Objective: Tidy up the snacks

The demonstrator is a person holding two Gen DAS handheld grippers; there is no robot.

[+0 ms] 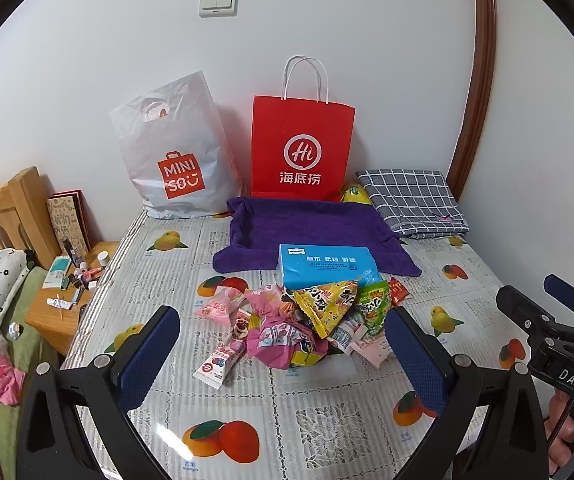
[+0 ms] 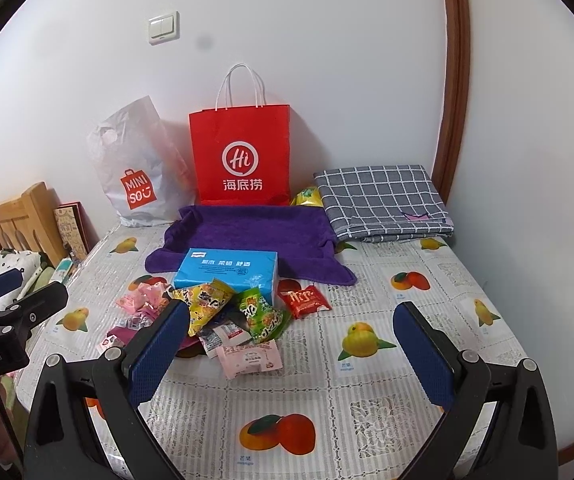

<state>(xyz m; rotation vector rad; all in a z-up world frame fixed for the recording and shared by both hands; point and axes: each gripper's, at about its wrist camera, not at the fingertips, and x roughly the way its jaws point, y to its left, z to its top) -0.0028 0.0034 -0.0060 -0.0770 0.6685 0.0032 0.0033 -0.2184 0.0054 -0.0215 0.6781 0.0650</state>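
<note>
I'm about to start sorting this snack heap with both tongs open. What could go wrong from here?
The snack pile is heaped and overlapping, so the left tongs may pinch several packets at once or drag neighbours. The small red packet lies flat on the slick plastic table cover and could slide away from the right tongs.

White plastic bag [image 1: 175, 156] reads "MINISO"; red paper bag [image 1: 302, 148] "Hi" (海底捞).
</note>
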